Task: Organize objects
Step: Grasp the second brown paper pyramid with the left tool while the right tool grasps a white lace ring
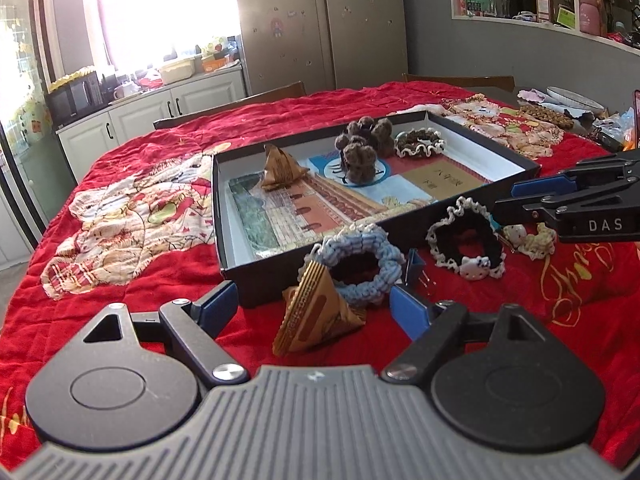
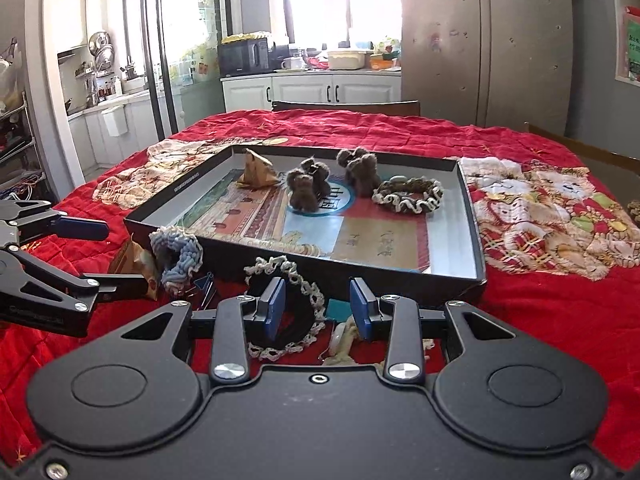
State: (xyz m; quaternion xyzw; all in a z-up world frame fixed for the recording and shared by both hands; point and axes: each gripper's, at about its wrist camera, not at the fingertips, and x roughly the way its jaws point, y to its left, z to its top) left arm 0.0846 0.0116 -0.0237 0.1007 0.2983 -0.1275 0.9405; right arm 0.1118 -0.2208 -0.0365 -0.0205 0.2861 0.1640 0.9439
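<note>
Left wrist view shows the left gripper (image 1: 312, 304) with its jaws spread wide on either side of a brown triangular snack packet (image 1: 310, 320) that stands on the red quilted tablecloth (image 1: 132, 280), just in front of the shallow black box (image 1: 372, 184); a blue crocheted scrunchie (image 1: 358, 264) leans right behind the packet and a blue binder clip (image 1: 416, 270) lies beside it. Inside the box already sit another triangular packet (image 1: 280, 170), brown fuzzy hair clips (image 1: 360, 148) and a brown-and-cream scrunchie (image 1: 420, 142). The step in hand seems to be picking the loose items up and adding them to the box. Right wrist view has the right gripper (image 2: 318, 310) also parted and holding nothing, poised over a black scrunchie with cream lace trim (image 2: 288, 312). Next, each gripper likely needs to drop a little, close on its own item without catching the neighbour, then lift clear of the box's near wall
</note>
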